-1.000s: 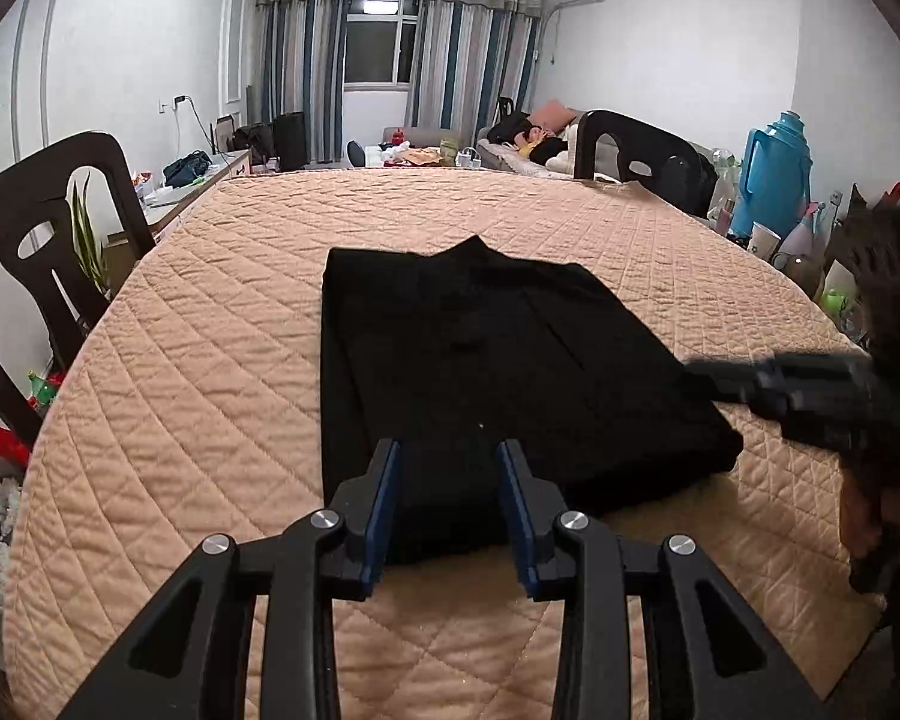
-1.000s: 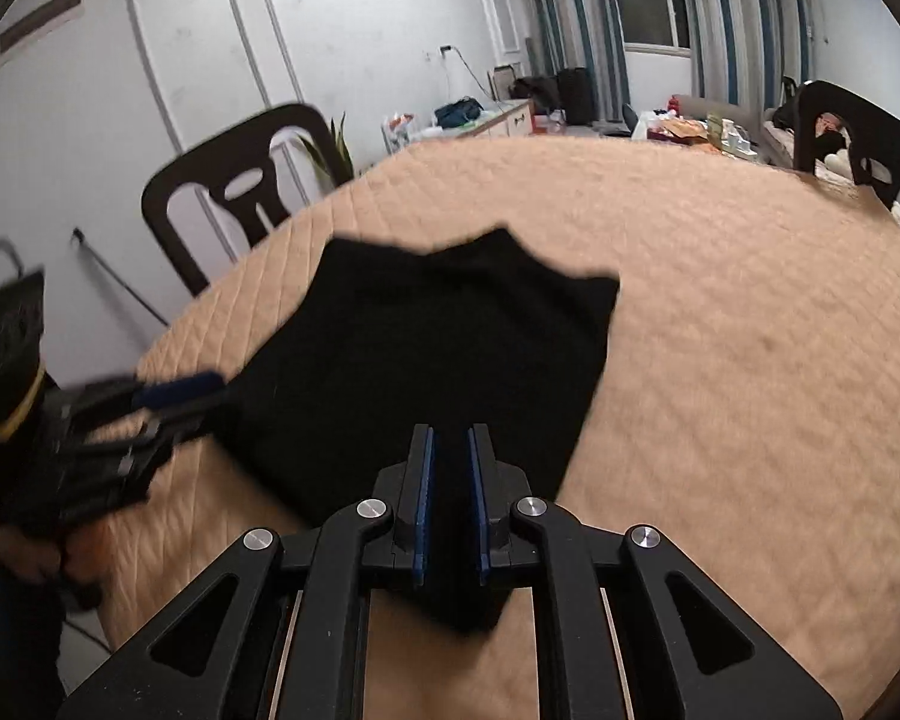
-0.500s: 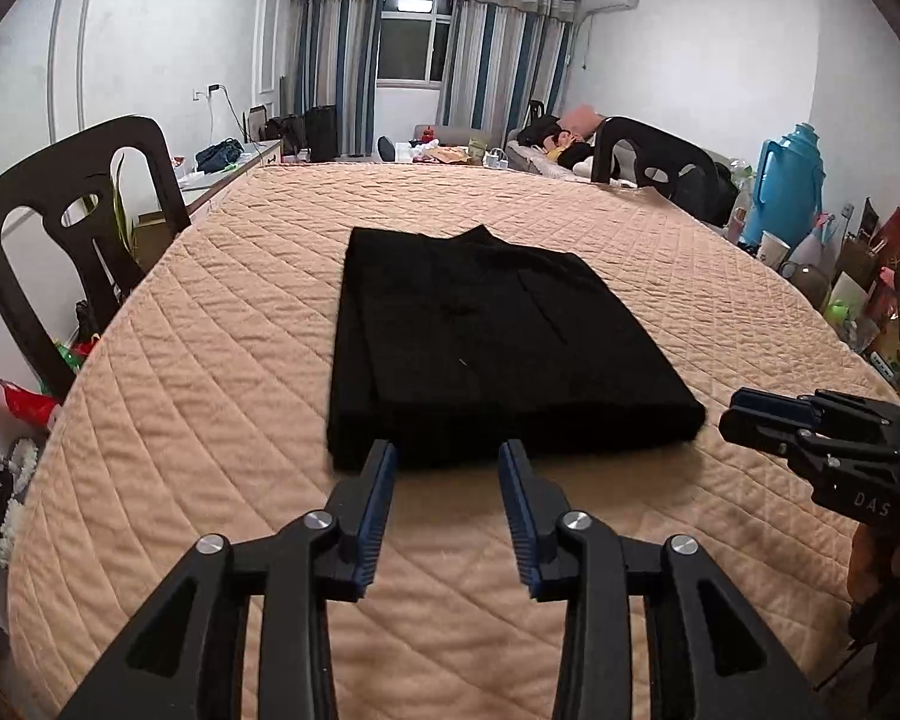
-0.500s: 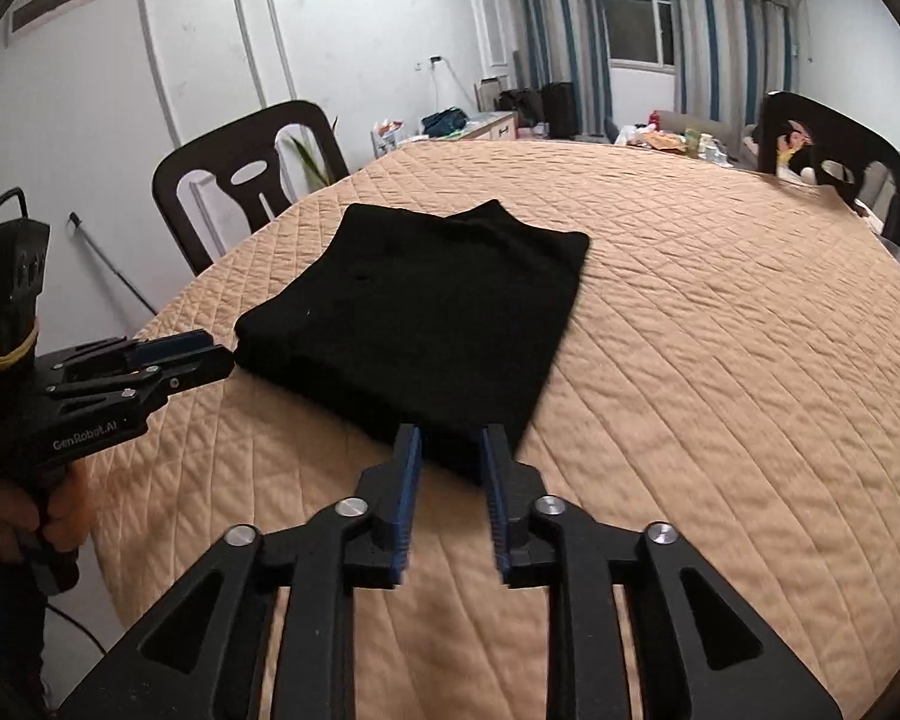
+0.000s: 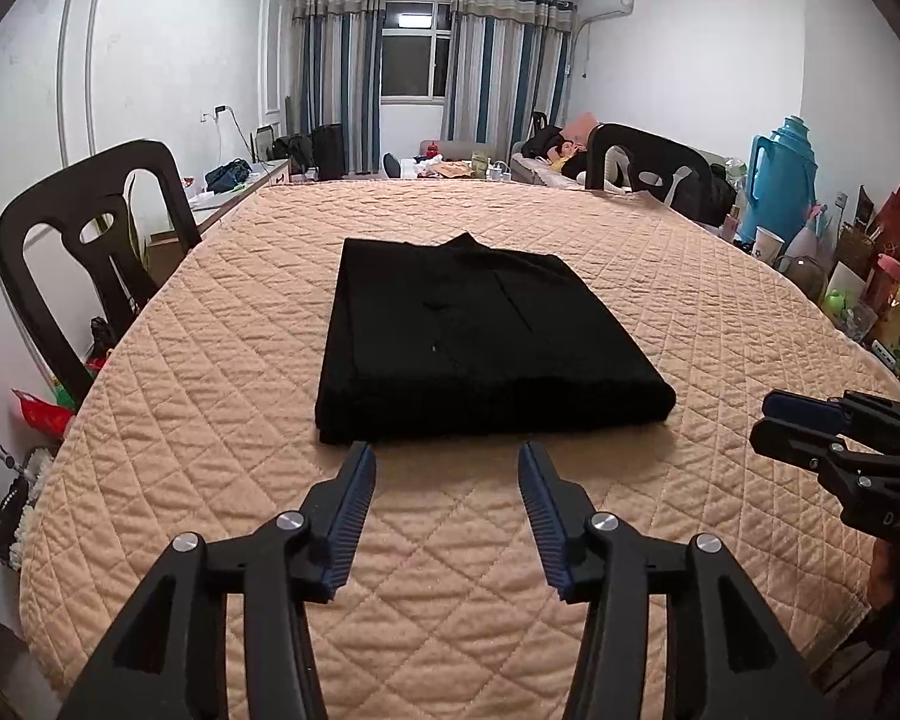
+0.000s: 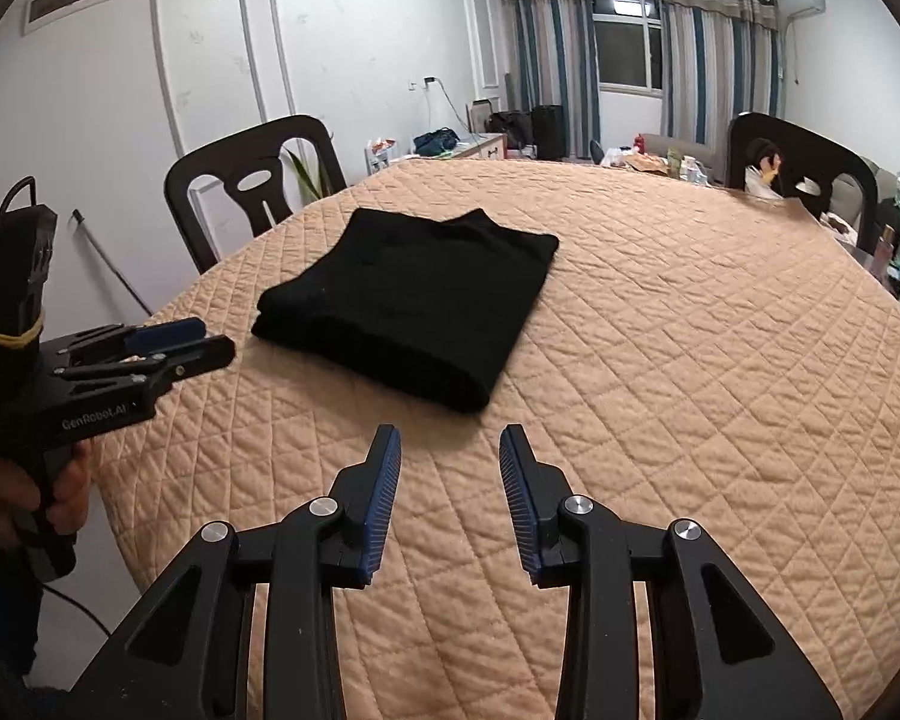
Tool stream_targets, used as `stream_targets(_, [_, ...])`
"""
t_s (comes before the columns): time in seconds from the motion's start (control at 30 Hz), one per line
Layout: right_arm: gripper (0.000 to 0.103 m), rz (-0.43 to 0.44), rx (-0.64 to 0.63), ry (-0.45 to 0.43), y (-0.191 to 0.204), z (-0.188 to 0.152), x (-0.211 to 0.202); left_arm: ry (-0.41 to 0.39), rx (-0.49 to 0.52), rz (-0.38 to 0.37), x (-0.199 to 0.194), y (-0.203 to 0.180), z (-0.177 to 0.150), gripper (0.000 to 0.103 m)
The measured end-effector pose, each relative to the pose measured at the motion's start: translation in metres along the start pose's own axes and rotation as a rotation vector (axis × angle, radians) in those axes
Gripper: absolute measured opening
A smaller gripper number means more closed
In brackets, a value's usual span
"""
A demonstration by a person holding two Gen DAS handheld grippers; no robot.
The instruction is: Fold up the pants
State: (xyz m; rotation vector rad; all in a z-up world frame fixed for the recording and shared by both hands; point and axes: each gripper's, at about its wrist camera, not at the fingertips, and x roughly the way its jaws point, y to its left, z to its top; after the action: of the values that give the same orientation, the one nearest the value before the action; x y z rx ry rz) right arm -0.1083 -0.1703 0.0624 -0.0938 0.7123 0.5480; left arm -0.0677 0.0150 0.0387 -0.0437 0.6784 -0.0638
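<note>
Black pants (image 5: pixel 486 348) lie folded near the tabletop's (image 5: pixel 690 300) near edge. Left tongs (image 5: pixel 444 483) and right tongs (image 6: pixel 450 459) hover apart, empty, their handles cut off by the frame.

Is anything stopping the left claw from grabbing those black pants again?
Probably not. The left gripper is open just short of the folded pants' near edge, with only bare quilted tablecloth between them.
</note>
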Motion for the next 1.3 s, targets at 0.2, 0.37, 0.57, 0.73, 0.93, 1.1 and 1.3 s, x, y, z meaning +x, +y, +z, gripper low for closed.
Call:
stream_targets(0.2, [0.035, 0.018, 0.016, -0.019, 0.000, 0.017, 0.020, -0.037, 0.005, 0.021, 0.011, -0.001, 0.014, 0.052])
stream_targets(0.37, [0.035, 0.007, 0.016, 0.029, 0.004, 0.024, 0.045, 0.012, -0.008, 0.041, 0.032, 0.004, 0.013, 0.052])
stream_targets(0.57, [0.035, 0.009, 0.029, 0.082, 0.002, 0.017, 0.061, 0.077, -0.020, 0.032, 0.047, 0.005, -0.001, 0.052])
stream_targets(0.73, [0.035, 0.032, 0.038, 0.092, -0.004, 0.006, 0.046, 0.083, -0.020, 0.033, 0.041, 0.009, -0.010, 0.052])
stream_targets(0.93, [0.035, -0.062, -0.006, 0.073, -0.019, 0.000, 0.022, 0.086, -0.010, 0.091, 0.037, 0.022, -0.010, 0.056])
stream_targets(1.1, [0.035, -0.129, 0.003, 0.137, -0.041, -0.004, 0.033, 0.122, -0.007, 0.101, 0.044, 0.026, -0.012, 0.062])
stream_targets(1.3, [0.041, -0.171, 0.012, 0.167, -0.048, -0.011, 0.042, 0.141, 0.016, 0.104, 0.049, 0.023, -0.016, 0.067])
